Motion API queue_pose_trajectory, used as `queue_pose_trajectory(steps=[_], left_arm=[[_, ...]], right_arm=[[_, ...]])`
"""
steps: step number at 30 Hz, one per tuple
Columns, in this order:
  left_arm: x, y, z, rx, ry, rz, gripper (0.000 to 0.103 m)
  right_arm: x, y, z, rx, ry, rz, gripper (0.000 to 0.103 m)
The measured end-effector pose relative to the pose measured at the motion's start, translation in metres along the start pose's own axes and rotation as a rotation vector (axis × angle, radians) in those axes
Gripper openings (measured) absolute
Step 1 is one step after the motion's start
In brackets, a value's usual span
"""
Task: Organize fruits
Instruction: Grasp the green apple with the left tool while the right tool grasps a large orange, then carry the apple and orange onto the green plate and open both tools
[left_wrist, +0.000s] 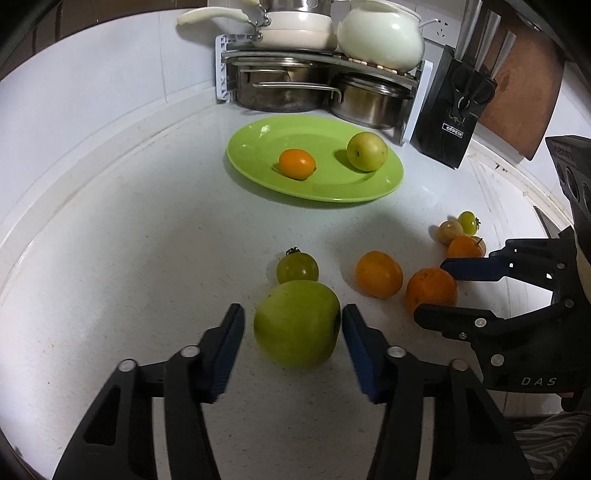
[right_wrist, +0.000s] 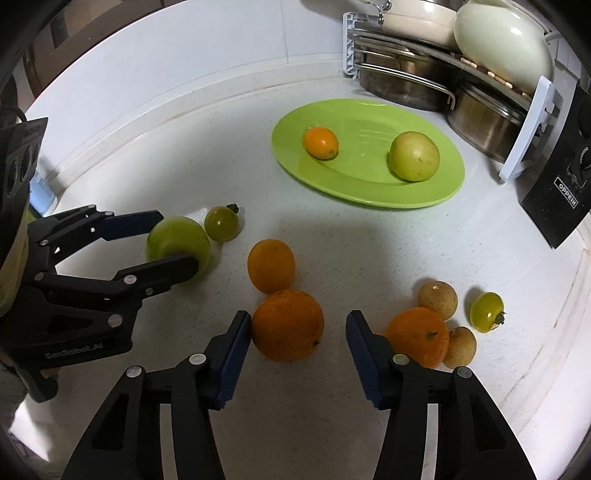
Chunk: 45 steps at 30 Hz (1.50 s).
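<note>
Both of your grippers sit low over the white desk (left_wrist: 122, 236), each straddling a fruit not yet clamped.

Left gripper (left_wrist: 293, 334), lower centre of its own view: fingers spread around the green apple (left_wrist: 297, 323). The right pad looks to be at the skin, the left pad shows a gap. No firm pinch yet.

Right gripper (right_wrist: 299, 332), lower centre of its view: fingers spread around the large orange (right_wrist: 287, 325). The left pad touches it, the right pad stands clear.

Risks:
- One-sided contact. If you close unevenly, the round fruit likely rolls or squirts forward out of the fingers.
- The apple touches the green tomato (left_wrist: 297, 266) just behind it; a shove would send that tomato rolling.
- The large orange touches the smooth orange fruit (right_wrist: 271, 265) behind it; same knock-on.
- The right outer finger sits just beside the stemmed orange (right_wrist: 419, 336) at lower right; it may get nudged into the cluster around it.
- Fruits already on the green plate (right_wrist: 295, 162), upper centre, can roll when new ones land.

Count:
- plate: 1, carrying 1 small orange fruit (right_wrist: 321, 143) and 1 pale green apple (right_wrist: 415, 156)
- on desk: 1 green apple, 3 orange fruits, 2 green tomatoes, 2 small brown fruits (likely longans)
</note>
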<state>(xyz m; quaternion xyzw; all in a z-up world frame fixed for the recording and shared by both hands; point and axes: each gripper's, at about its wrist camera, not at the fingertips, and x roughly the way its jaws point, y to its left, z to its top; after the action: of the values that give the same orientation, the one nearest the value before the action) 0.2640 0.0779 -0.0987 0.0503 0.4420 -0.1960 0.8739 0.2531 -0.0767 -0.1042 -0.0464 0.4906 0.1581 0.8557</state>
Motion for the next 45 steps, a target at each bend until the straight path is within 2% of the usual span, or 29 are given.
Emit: queue_pose_trajectory(steps=[5,24,34,45], left_arm=[[0.0,-0.001,-0.001,-0.002,-0.001,0.001,0.048],[-0.011,-0.004,-0.002,-0.039,-0.019,0.015,0.046],[-0.034,-0.014,0.017,-0.067,-0.091,0.048,0.046],[-0.04,-0.026,0.056,-0.057,-0.155,0.069,0.046]], right_arm=[[0.002,0.001,0.0,-0.005,0.004,0.019,0.042],[-0.012,0.002,0.0,-0.009,-0.038,-0.001,0.041],[-0.041,-0.007,0.011,-0.015,-0.132,-0.017,0.041],[-0.066,-0.034,0.047,-0.015,-0.239,-0.055,0.041]])
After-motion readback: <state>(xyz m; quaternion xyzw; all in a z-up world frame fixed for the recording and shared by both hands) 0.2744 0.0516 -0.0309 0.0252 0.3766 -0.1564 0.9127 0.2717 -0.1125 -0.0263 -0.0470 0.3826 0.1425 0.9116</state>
